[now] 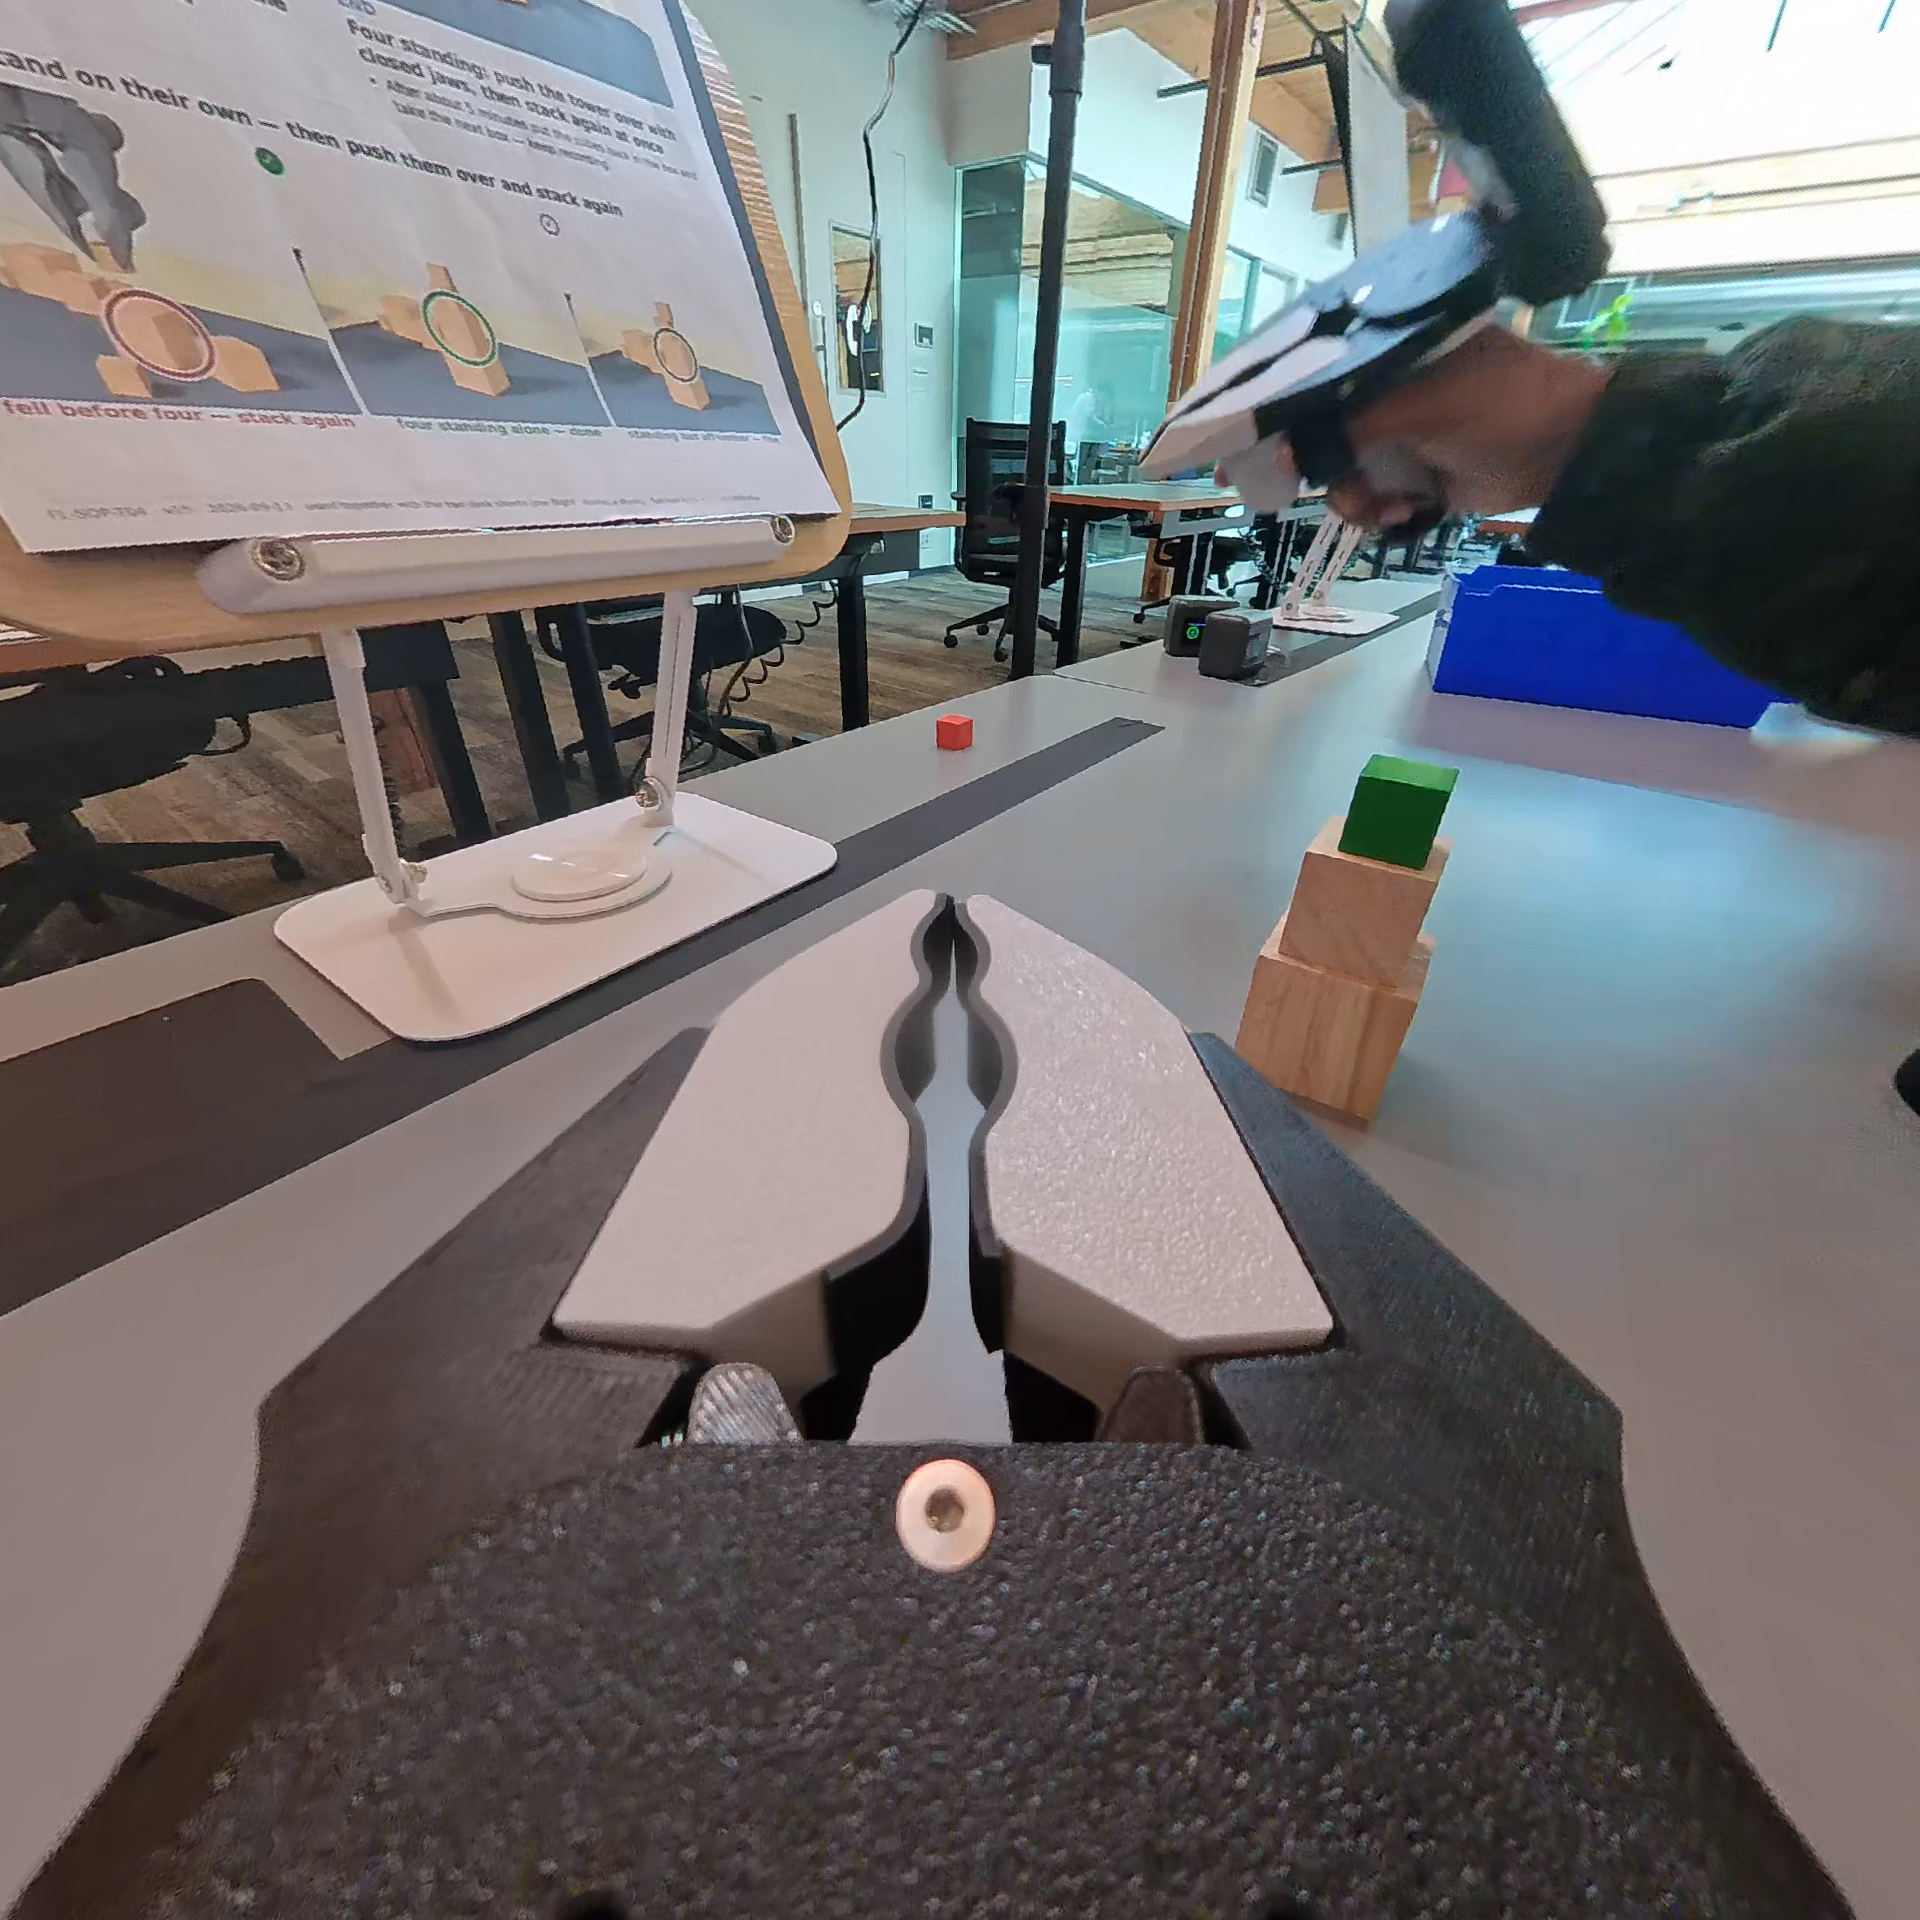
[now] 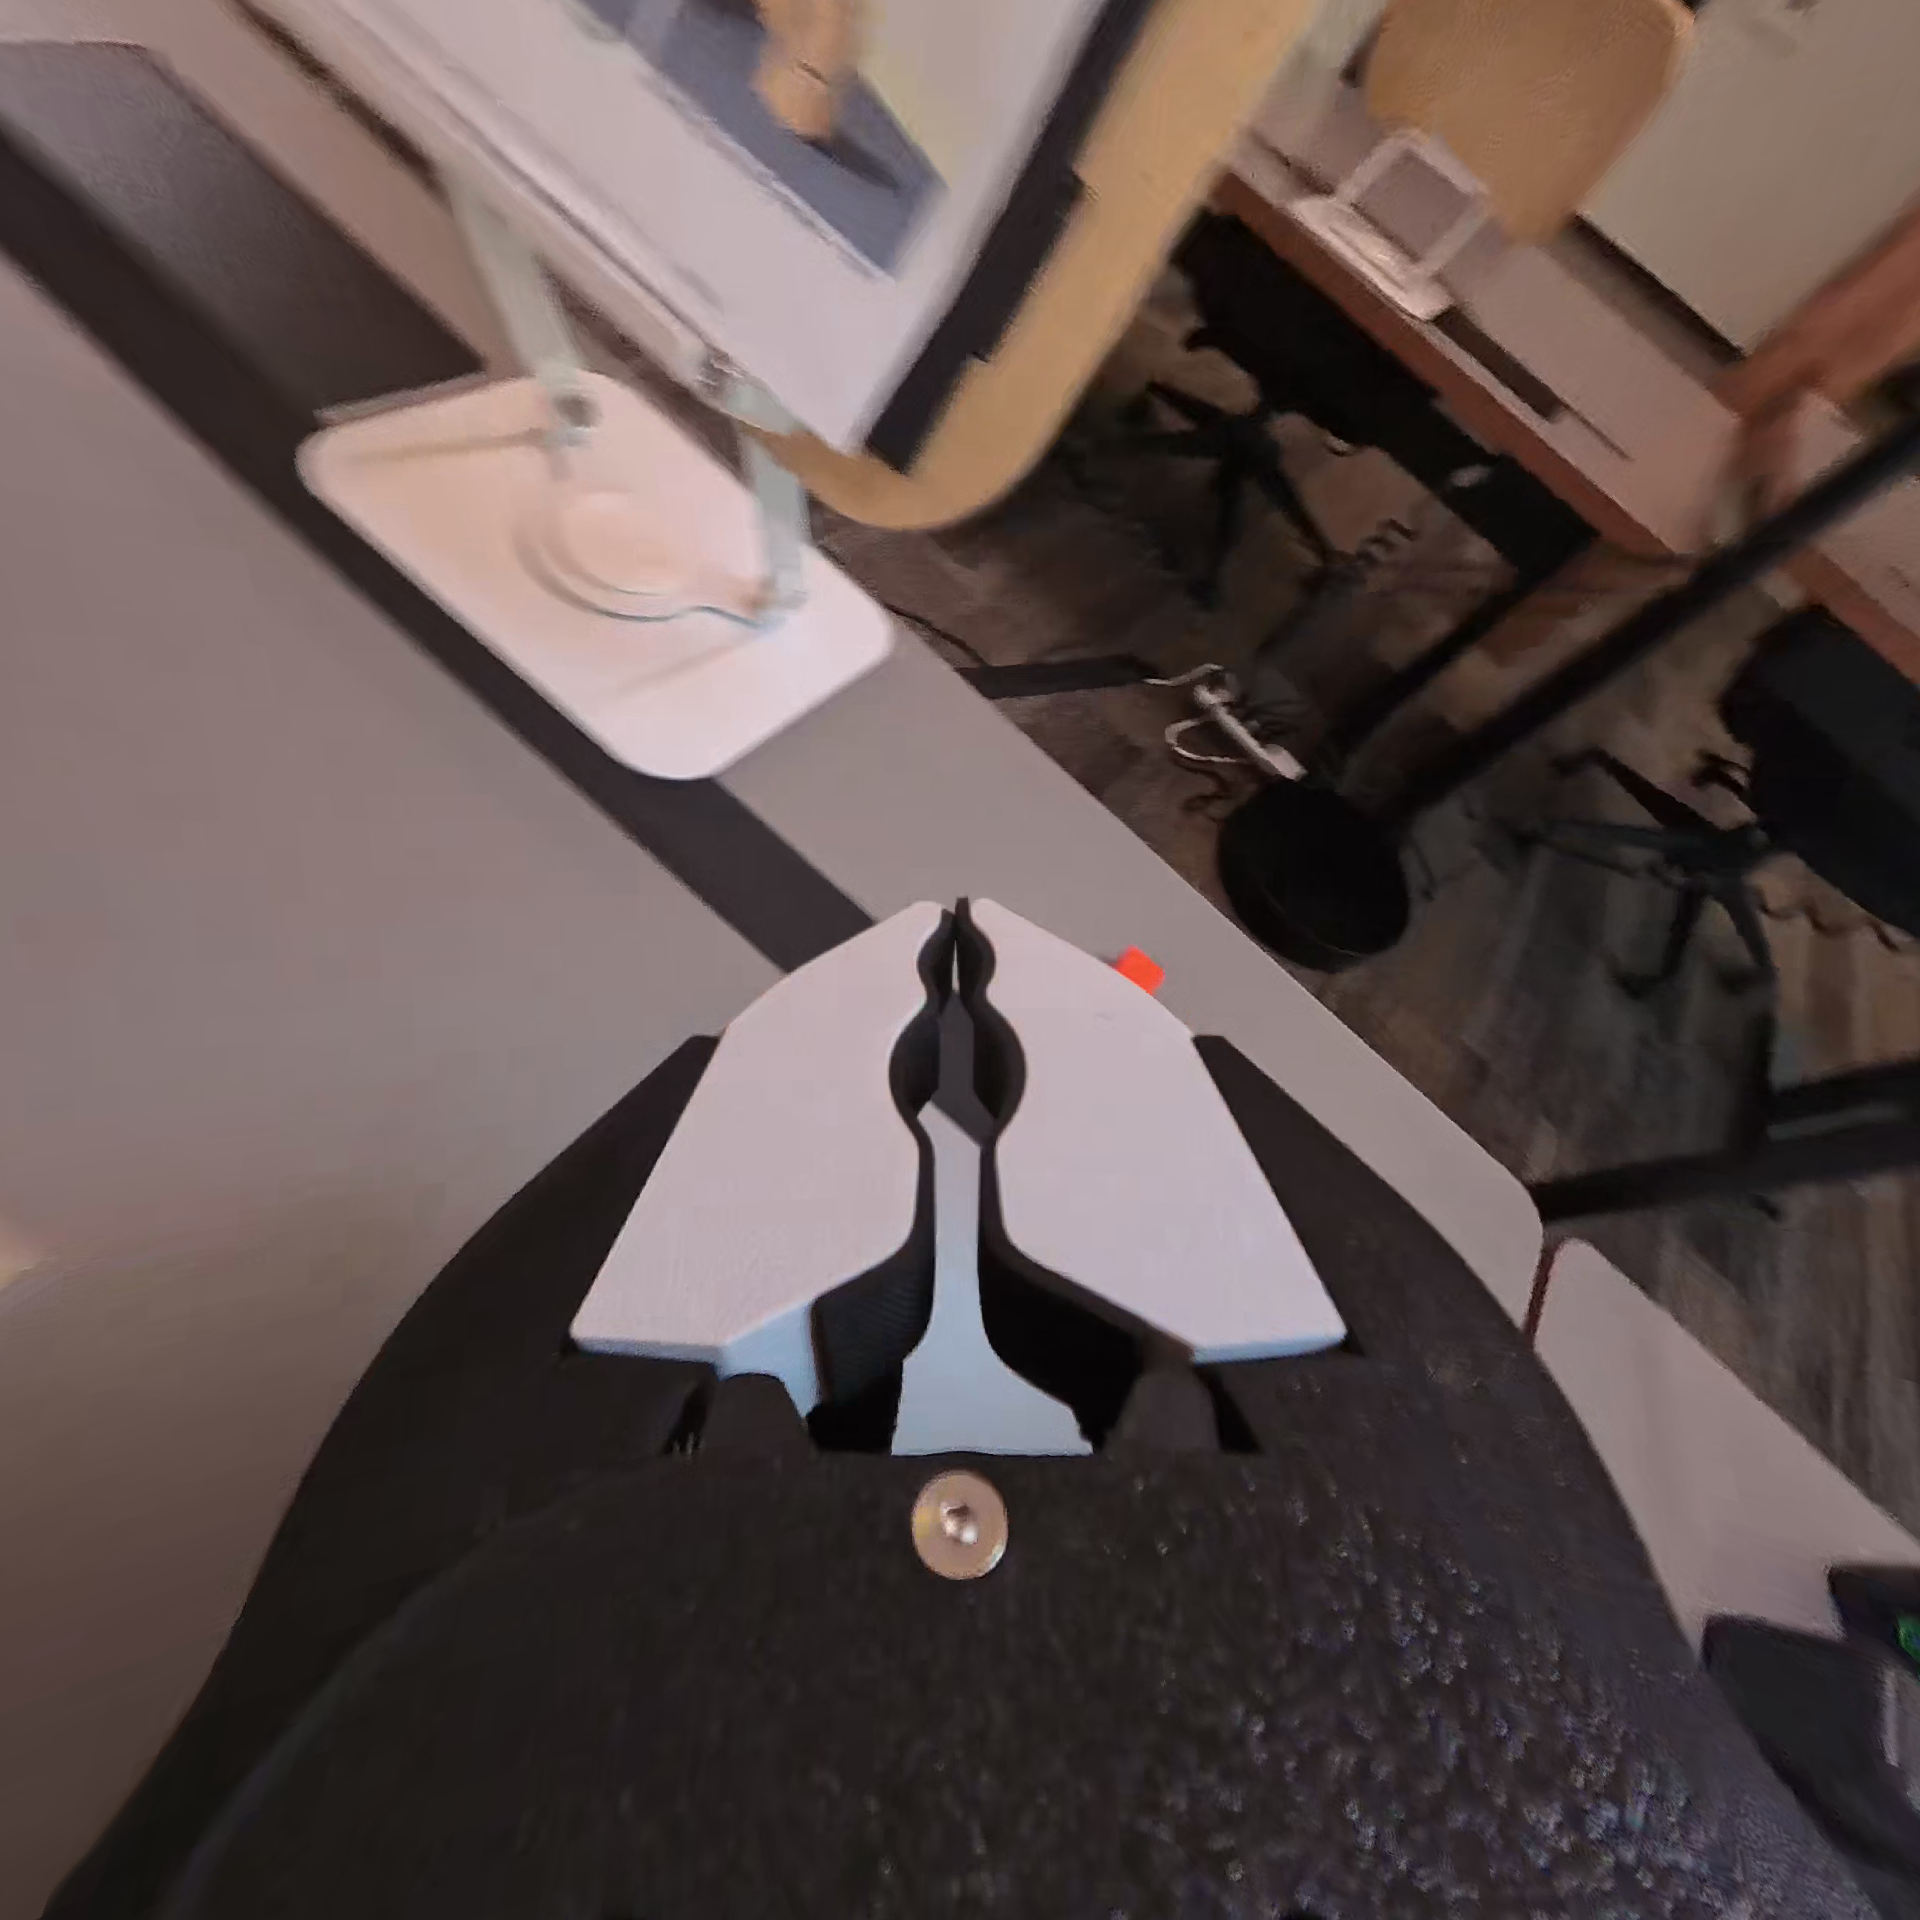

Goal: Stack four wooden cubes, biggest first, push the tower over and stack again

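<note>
We see white stand (image 1: 540, 935) with sheet at left. Left gripper (image 1: 952, 906) clenched, empty, low over table (image 1: 1558, 1247). Red cube (image 1: 954, 731) alone, far, near table edge. Three-cube stack at right: two wood cubes (image 1: 1340, 966), green cube (image 1: 1397, 810) on top, off-centre. Right gripper (image 2: 958, 907) clenched, empty, raised, apart from stack. Right view blurred; red cube half hidden behind finger.
</note>
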`<state>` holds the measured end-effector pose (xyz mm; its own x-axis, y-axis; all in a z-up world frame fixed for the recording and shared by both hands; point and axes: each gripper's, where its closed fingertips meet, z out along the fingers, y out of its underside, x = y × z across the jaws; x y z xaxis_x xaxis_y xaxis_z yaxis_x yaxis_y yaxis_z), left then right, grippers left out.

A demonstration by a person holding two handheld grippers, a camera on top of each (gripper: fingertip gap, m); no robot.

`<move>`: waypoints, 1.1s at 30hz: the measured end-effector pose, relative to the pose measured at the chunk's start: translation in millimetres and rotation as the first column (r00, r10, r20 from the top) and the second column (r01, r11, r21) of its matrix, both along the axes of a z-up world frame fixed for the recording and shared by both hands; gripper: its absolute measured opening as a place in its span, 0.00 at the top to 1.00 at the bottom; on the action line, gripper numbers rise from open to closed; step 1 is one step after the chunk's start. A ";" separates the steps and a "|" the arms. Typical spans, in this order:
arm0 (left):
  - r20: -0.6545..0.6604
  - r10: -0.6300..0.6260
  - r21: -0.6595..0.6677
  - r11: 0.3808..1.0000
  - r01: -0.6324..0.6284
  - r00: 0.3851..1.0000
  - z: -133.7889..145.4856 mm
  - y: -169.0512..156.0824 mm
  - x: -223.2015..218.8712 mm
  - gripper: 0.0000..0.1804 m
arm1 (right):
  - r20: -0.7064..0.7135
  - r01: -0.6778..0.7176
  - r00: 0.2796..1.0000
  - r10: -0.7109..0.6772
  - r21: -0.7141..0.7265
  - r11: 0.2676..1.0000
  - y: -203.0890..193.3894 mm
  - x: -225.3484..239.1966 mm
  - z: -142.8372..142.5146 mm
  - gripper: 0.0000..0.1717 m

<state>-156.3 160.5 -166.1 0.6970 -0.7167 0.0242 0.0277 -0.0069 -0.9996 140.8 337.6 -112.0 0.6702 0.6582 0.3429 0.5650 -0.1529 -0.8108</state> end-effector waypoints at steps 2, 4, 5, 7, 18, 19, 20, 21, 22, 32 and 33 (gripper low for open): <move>-0.004 0.014 -0.003 1.000 -0.014 1.000 -1.4 1.5 -0.8 1.00 | -0.057 0.119 0.991 -0.119 -0.004 0.993 30.4 22.1 -21.4 0.95; -0.017 0.028 -0.008 1.000 -0.028 0.999 -4.3 3.4 -1.4 1.00 | -0.120 0.221 0.967 -0.225 -0.050 0.974 56.6 37.2 -46.0 0.87; -0.022 0.032 -0.012 0.999 -0.033 0.999 -5.8 4.4 -1.7 1.00 | -0.145 0.266 0.951 -0.274 -0.073 0.961 68.7 42.8 -58.6 0.83; -0.027 0.042 -0.018 0.999 -0.042 0.999 -8.2 6.4 -2.2 1.00 | -0.168 0.349 0.916 -0.365 -0.119 0.930 90.6 51.2 -84.0 0.76; -0.038 0.035 -0.042 0.998 -0.037 0.999 -12.8 11.0 2.6 1.00 | 0.007 0.513 0.841 -0.541 -0.329 0.793 163.5 48.9 -174.7 0.67; -0.037 0.032 -0.043 0.999 -0.033 0.999 -12.8 11.0 3.3 1.00 | 0.031 0.530 0.832 -0.553 -0.338 0.778 166.9 51.0 -179.3 0.69; -0.038 0.029 -0.045 0.999 -0.031 0.999 -13.1 10.9 3.9 1.00 | 0.030 0.533 0.828 -0.560 -0.353 0.769 168.6 51.8 -180.0 0.84; -0.041 0.029 -0.047 0.998 -0.031 0.999 -13.9 10.9 4.0 1.00 | 0.032 0.527 0.832 -0.555 -0.359 0.770 169.2 52.9 -178.7 0.87; -0.043 0.029 -0.048 0.998 -0.031 0.999 -14.5 10.8 4.1 1.00 | 0.033 0.523 0.837 -0.546 -0.338 0.782 169.8 55.3 -173.8 0.87; -0.038 0.019 -0.047 0.999 -0.021 0.999 -12.8 8.4 7.2 1.00 | -0.181 -0.227 0.966 0.187 -0.235 0.945 50.6 -26.3 -58.7 0.87; -0.038 0.020 -0.048 0.999 -0.021 0.999 -13.1 8.1 7.0 1.00 | -0.187 -0.300 0.947 0.260 -0.241 0.923 28.2 -36.2 -49.2 0.87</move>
